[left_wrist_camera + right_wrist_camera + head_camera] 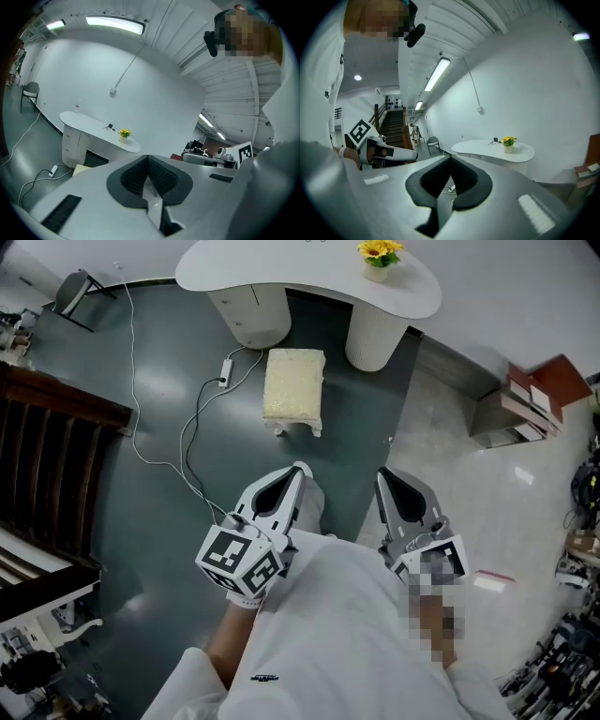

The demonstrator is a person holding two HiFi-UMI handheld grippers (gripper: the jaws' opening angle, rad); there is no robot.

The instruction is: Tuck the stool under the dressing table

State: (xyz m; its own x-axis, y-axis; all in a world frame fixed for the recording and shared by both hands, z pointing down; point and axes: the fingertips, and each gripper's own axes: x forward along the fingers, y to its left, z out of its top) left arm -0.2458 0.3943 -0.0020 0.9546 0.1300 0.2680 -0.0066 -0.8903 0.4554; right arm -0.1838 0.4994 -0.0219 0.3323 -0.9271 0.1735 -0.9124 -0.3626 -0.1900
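Observation:
A cream cushioned stool [294, 388] stands on the dark floor just in front of the white dressing table [281, 268], outside the gap between its two round pedestals. A small corner of the stool [78, 169] shows in the left gripper view, with the dressing table [89, 127] behind it. My left gripper [298, 471] is shut and empty, held a stretch short of the stool. My right gripper [386, 476] is shut and empty too, to the right of the left one. The right gripper view shows the dressing table [487, 150] ahead.
A pot of yellow flowers [380, 257] stands on the table top. A white power strip and cable [225, 371] lie on the floor left of the stool. A dark wooden stair [47, 465] is at the left, low shelves [525, 404] at the right.

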